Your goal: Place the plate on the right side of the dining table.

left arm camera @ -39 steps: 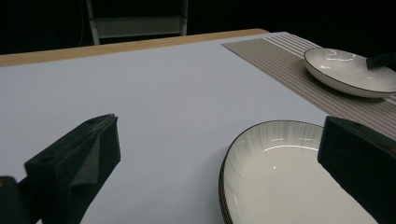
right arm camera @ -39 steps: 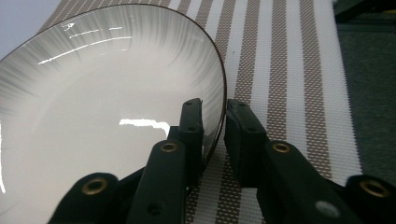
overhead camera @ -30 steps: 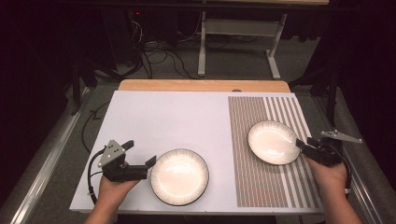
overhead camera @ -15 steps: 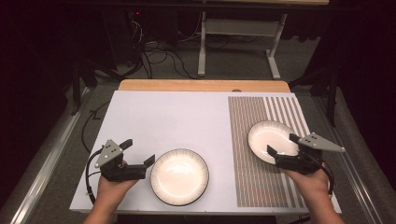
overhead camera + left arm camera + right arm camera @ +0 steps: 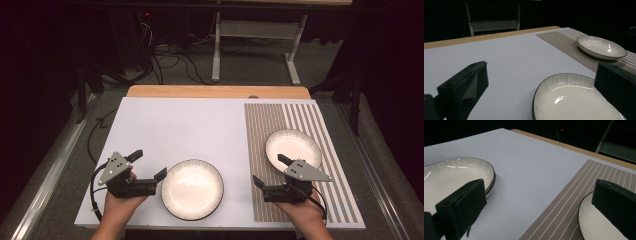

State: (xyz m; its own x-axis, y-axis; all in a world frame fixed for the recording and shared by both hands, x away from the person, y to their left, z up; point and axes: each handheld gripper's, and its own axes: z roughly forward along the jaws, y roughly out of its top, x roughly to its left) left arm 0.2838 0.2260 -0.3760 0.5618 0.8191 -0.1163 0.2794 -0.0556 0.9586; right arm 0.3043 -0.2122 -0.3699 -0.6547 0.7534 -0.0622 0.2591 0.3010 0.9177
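White glazed ceramic with a thin dark rim: two plates sit on the desk [image 5: 165, 125]. The near plate [image 5: 192, 189] lies on the pale board at the near middle; from the right tongs' own view its edge looks doubled, as though it may be a stack, but that cannot be told for sure. The far plate [image 5: 293, 148] rests alone on the striped mat [image 5: 260, 130] at the right.

What the next move likely turns on is the near plate's place between the two hands. It lies just right of the left tongs [image 5: 150, 170], whose near jaw tip stands at the plate's left rim, while the right tongs [image 5: 270, 170] are farther off, across a strip of bare board and the mat's left edge, pointing left toward it. The plates are round, so no long axis steers the approach; the rim is the part to catch. The left hand is the nearer one.

The left tongs are spread wide and hold nothing; in their own view the near plate's rim sits beside one jaw. The right tongs have just been opening and now stand fully spread, empty, with the far plate's rim just beside the far jaw and no contact visible.
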